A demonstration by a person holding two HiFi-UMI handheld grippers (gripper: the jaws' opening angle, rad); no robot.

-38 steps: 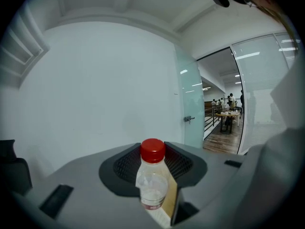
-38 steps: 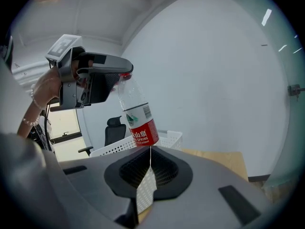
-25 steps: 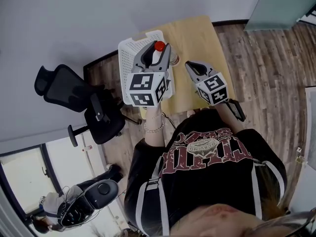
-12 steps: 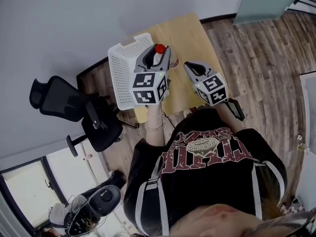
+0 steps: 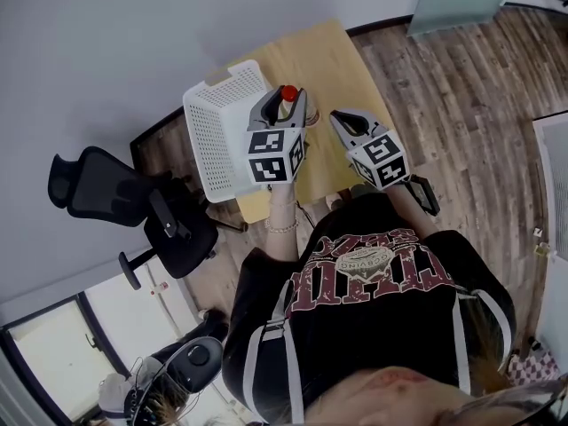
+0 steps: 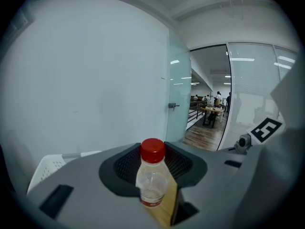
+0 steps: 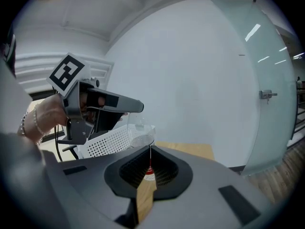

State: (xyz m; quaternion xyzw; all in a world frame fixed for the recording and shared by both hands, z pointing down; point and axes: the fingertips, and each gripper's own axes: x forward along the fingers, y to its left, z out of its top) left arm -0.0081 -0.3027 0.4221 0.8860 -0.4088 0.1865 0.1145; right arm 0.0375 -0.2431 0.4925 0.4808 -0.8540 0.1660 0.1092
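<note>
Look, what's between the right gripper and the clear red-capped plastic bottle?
Nothing. In the head view the gap from the right gripper to the clear red-capped plastic bottle is bare, above the light wooden table.

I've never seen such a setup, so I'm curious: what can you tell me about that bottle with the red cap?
The bottle is clear plastic with a red cap and a red label band. The left claw grips its body and holds it roughly upright, cap up, in the air above the wooden table, beside a white basket.
</note>
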